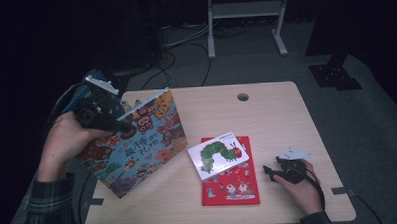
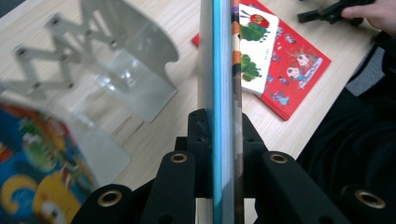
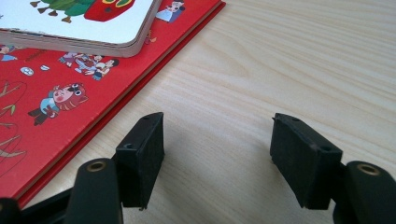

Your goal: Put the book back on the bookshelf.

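A large colourful picture book [image 1: 137, 144] stands tilted on the table's left side, held up by my left gripper [image 1: 122, 125], which is shut on its upper edge. In the left gripper view the book's blue-and-white edge [image 2: 223, 70] runs straight up between the jaws. A red book [image 1: 231, 183] lies flat in the middle with a small white caterpillar board book [image 1: 219, 155] on top. My right gripper [image 1: 268, 172] rests on the table just right of the red book, open with nothing between its fingertips [image 3: 217, 154]. The red book's edge [image 3: 70, 116] and board book [image 3: 84, 32] lie beyond the jaws.
A grey metal folding bookend rack [image 2: 112, 60] stands on the table beside the held book. Another colourful book cover [image 2: 37, 168] shows at the lower left of the left gripper view. The table has a cable hole [image 1: 243, 97] near its far edge.
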`<state>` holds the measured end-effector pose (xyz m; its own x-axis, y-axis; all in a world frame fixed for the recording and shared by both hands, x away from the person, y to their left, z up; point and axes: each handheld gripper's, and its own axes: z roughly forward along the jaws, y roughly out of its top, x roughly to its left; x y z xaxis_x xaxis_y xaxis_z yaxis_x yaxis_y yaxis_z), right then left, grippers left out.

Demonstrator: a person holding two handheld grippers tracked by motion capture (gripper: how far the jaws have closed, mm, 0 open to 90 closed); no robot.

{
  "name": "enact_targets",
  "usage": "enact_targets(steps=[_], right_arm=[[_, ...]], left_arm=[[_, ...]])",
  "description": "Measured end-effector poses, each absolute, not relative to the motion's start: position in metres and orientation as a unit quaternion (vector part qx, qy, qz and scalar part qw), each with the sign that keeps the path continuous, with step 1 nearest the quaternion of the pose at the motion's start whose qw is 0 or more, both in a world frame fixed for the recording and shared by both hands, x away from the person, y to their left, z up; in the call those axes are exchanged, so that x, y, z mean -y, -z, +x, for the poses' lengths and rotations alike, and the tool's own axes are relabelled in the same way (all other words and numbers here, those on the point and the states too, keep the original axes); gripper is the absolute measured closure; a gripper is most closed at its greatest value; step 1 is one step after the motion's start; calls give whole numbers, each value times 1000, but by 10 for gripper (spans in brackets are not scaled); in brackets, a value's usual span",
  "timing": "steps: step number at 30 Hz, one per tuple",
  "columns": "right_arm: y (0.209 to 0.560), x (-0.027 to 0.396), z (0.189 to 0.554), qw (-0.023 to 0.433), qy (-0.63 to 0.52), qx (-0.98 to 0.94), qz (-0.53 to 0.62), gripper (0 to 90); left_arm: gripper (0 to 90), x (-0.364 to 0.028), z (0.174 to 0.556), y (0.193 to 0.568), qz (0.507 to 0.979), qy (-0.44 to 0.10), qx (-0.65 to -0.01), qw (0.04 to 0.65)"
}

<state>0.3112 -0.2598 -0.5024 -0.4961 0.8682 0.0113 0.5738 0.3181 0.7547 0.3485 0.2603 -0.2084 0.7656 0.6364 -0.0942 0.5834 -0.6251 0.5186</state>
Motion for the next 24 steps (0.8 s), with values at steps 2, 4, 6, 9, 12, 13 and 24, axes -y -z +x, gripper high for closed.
enact_targets(steps=[2, 4, 6, 9, 12, 13, 24], right_arm=[[502, 260, 311, 204, -361, -786, 459, 338], [503, 260, 311, 205, -361, -785, 459, 337], [503, 260, 311, 204, -361, -785, 459, 337], [503, 260, 311, 205, -361, -785, 459, 336], [503, 260, 311, 205, -361, -785, 459, 336], [503, 260, 311, 205, -361, -785, 459, 335], [503, 260, 311, 204, -361, -785, 460, 336]], left_arm=[[805, -269, 346, 208, 896, -53, -348, 270], [805, -278, 343, 207, 893, -56, -357, 267], [805, -285, 341, 207, 892, -56, -362, 266], [806, -295, 336, 209, 888, -54, -373, 264], [805, -302, 331, 211, 887, -55, -377, 261], [805, -306, 329, 211, 885, -54, -382, 261], [806, -332, 322, 211, 874, -64, -415, 245]])
